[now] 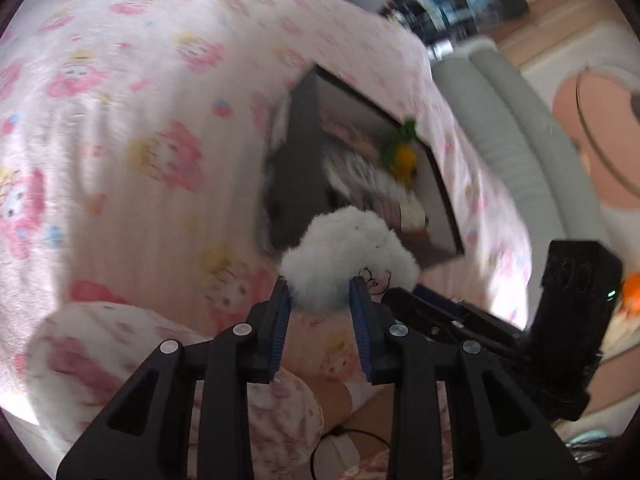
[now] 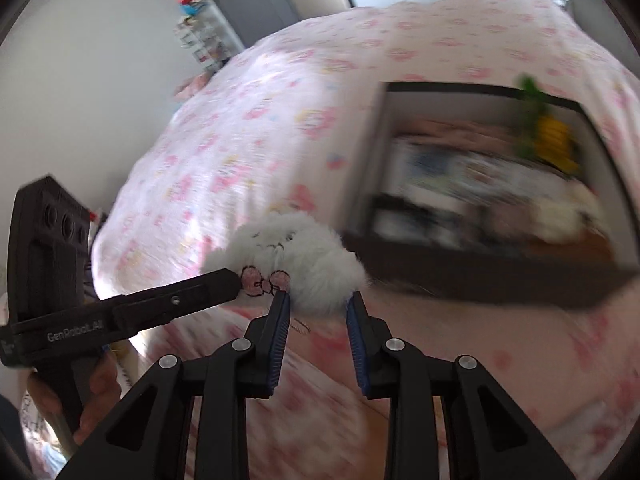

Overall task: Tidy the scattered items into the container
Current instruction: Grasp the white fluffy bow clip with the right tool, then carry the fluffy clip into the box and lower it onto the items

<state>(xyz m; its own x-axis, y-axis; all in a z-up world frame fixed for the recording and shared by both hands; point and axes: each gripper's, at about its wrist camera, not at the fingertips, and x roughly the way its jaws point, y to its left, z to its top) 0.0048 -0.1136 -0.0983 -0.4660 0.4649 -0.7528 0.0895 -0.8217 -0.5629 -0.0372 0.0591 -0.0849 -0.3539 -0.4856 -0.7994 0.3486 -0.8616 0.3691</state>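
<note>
A white fluffy plush toy [image 1: 348,252] [image 2: 296,256] with pink embroidered paws hangs in the air above the bed. My left gripper [image 1: 320,286] is shut on its lower edge, and my right gripper [image 2: 318,298] is shut on the same toy from the other side. In the left wrist view the right gripper's fingers [image 1: 420,300] reach in from the right. In the right wrist view a left gripper finger [image 2: 180,296] touches the paws. Beyond the toy a dark open box [image 1: 444,200] [image 2: 480,276] stands on the bed. It holds a yellow-green plush [image 1: 400,156] [image 2: 552,136] and blurred paper items.
The pink patterned bedspread [image 1: 120,120] [image 2: 280,100] covers the whole bed, with a matching pillow [image 1: 120,352] at the near left. A grey padded edge [image 1: 512,132] runs past the box. Shelves with small things [image 2: 196,40] stand by the wall. A person's hand [image 2: 96,392] holds the left gripper.
</note>
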